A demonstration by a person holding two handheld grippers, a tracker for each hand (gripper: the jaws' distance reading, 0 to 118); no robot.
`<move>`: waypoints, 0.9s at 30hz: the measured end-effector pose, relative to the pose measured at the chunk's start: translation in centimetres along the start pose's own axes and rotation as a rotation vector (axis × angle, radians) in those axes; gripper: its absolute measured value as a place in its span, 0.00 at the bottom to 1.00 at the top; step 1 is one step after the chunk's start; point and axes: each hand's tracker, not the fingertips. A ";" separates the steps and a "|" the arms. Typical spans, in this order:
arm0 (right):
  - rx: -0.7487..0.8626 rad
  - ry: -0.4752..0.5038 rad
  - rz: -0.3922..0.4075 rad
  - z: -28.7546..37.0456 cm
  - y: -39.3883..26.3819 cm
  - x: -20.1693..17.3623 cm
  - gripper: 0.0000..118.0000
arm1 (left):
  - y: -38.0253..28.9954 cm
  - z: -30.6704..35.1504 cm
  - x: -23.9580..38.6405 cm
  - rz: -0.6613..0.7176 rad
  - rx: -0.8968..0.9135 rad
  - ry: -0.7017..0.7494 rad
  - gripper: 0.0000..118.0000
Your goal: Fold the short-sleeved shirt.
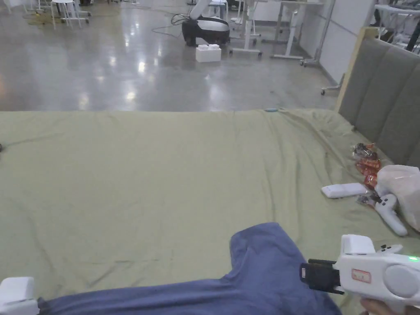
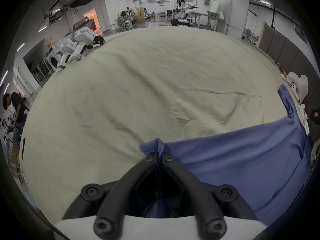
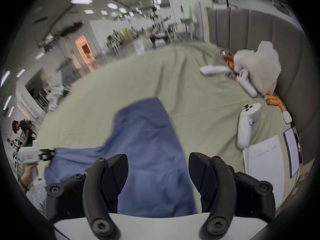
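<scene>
The blue short-sleeved shirt (image 1: 262,270) lies at the near edge of the green bed sheet (image 1: 143,176), one sleeve pointing away from me. In the left gripper view my left gripper (image 2: 159,154) is shut on a bunched corner of the shirt (image 2: 242,165), which stretches off to the right. My right gripper (image 3: 158,159) hovers over the sleeve end of the shirt (image 3: 147,131) with its jaws wide apart and nothing between them. In the head view the right gripper (image 1: 305,275) sits at the shirt's right edge, and the left gripper's white body (image 1: 16,297) is at the bottom left corner.
By the grey headboard (image 1: 381,94) on the right lie a white bag (image 1: 402,184), snack packets (image 1: 366,162), a flat white device (image 1: 344,190) and a white controller (image 1: 391,213). A paper sheet (image 3: 265,165) and another controller (image 3: 247,122) lie nearer. Spare grippers (image 2: 78,48) rest at the bed's far left.
</scene>
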 end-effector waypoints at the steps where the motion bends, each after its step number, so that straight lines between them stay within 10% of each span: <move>1: -0.026 -0.039 -0.002 -1.8 0.6 0.3 0.64 | 0.0 0.0 -0.2 0.004 0.000 -0.003 0.01; 8: -0.115 -0.131 0.185 -5.6 -0.2 -1.5 0.49 | -0.1 0.2 -0.3 0.013 -0.003 -0.021 0.02; 11: -0.128 -0.086 0.174 -5.1 -0.8 -2.0 0.00 | -0.2 0.5 -0.3 0.012 0.006 -0.021 0.02; 27: 0.162 0.019 0.061 14.9 -16.1 -0.1 0.00 | -14.4 19.1 -7.1 0.085 0.230 -0.263 0.00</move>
